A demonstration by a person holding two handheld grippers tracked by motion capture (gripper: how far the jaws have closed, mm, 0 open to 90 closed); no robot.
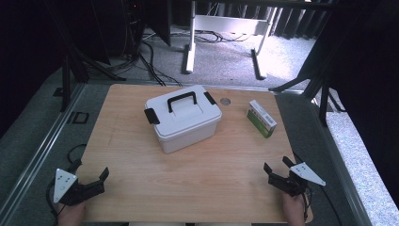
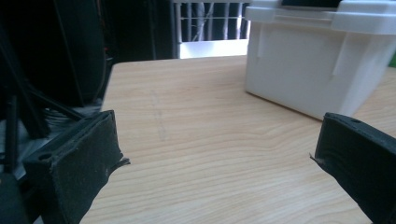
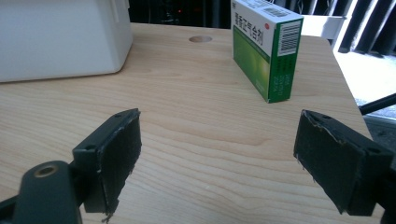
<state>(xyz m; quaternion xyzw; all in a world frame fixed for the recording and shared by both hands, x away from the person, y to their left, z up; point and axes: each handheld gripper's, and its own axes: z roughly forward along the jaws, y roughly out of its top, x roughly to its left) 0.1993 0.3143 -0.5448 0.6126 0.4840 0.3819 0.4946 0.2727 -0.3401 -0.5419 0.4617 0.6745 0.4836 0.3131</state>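
In the left gripper view the white lidded storage box [image 2: 317, 56] is cut off by the top and right edges, its handle unseen. In the right gripper view the green-and-white medicine carton [image 3: 264, 49] loses its top at the edge, and its print is too small to read.

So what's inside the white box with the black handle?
Can't tell. The white box has its lid on, with black clips at both ends, so whatever is inside is hidden.
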